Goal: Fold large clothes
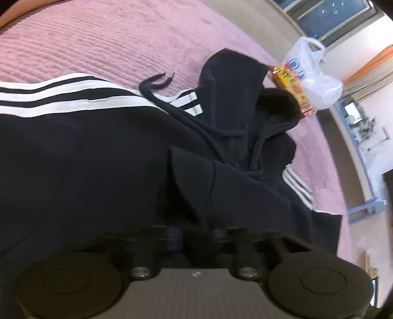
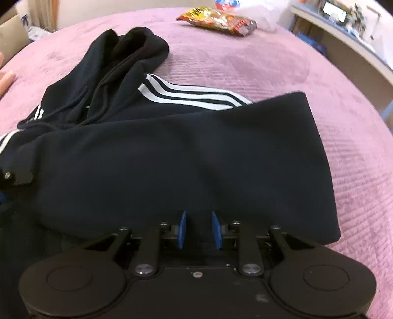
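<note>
A black hoodie point(image 1: 103, 152) with white sleeve stripes lies on a pink bedspread point(image 1: 103, 39). Its hood point(image 1: 235, 81) points toward the far right. In the left wrist view, my left gripper point(image 1: 196, 235) pinches a raised fold of the hoodie's fabric between its fingers. In the right wrist view, the hoodie point(image 2: 172, 157) shows a folded-over panel, and its hood point(image 2: 127, 51) lies at the far left. My right gripper point(image 2: 199, 229) holds the near hem, and dark fabric fills the narrow gap between its blue pads point(image 2: 182, 229).
A snack packet point(image 1: 292, 90) and a white plastic bag point(image 1: 309, 73) lie on the bed beyond the hood; the packet also shows in the right wrist view point(image 2: 216, 20). A shelf with clutter point(image 2: 343, 22) stands past the bed's right edge.
</note>
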